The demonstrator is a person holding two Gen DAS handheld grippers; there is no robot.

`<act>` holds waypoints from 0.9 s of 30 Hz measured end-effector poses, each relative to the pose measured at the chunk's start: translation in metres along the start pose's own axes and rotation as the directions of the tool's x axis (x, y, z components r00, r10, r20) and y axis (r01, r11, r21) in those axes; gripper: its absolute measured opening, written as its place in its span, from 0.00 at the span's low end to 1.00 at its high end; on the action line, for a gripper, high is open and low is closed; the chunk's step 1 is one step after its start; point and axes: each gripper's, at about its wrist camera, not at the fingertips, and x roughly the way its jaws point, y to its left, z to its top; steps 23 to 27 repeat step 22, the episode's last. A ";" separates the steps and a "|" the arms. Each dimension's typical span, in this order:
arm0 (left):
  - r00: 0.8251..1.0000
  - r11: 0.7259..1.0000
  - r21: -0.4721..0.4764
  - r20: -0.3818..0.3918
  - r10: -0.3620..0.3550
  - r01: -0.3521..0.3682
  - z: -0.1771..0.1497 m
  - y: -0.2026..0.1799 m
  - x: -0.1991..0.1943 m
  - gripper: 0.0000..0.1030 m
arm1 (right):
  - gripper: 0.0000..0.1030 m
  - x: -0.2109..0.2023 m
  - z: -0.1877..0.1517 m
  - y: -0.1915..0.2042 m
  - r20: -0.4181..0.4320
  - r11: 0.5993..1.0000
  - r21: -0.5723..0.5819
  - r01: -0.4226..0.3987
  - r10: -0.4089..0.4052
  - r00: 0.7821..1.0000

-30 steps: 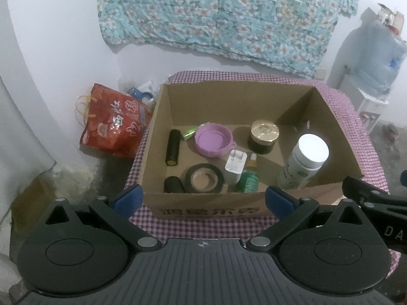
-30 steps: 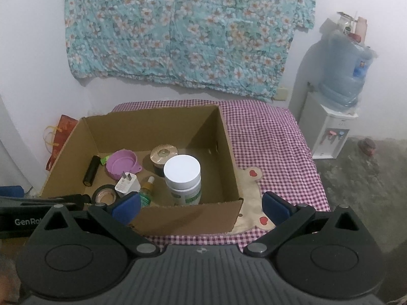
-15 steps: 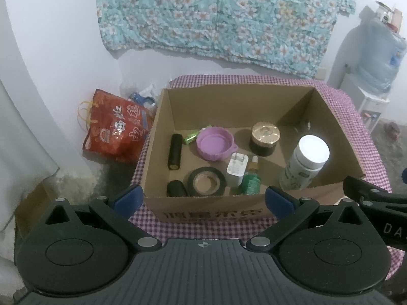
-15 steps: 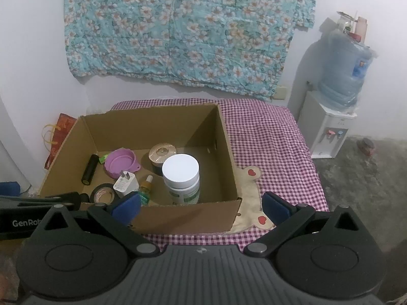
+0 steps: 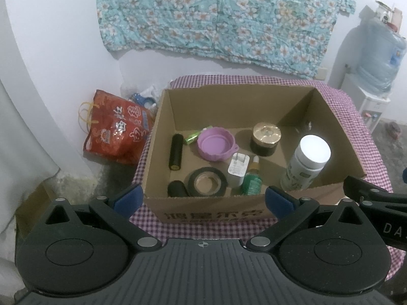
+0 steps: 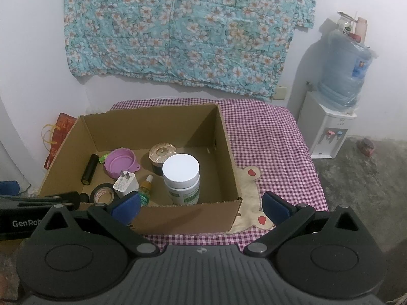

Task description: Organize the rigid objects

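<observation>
The left gripper and the right gripper hung side by side near the front of the cardboard box, both with jaws spread wide and holding nothing. The box sat on the checked tabletop. Inside, nearest, lay a black tape roll, a white plug and a small green bottle. A big white jar stood to the right. Farther back were a black tube, a purple bowl and a gold-lidded jar.
</observation>
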 end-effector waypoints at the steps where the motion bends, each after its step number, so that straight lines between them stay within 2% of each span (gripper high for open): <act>1: 1.000 1.000 0.000 0.001 0.000 0.000 0.000 0.000 0.000 0.99 | 1.00 0.000 0.000 0.000 0.000 1.000 0.000 0.000 0.000 1.000; 27: 1.000 1.000 -0.003 -0.002 0.000 0.000 -0.002 -0.001 -0.001 0.99 | 1.00 0.000 0.000 0.000 -0.002 1.000 0.000 -0.001 0.001 1.000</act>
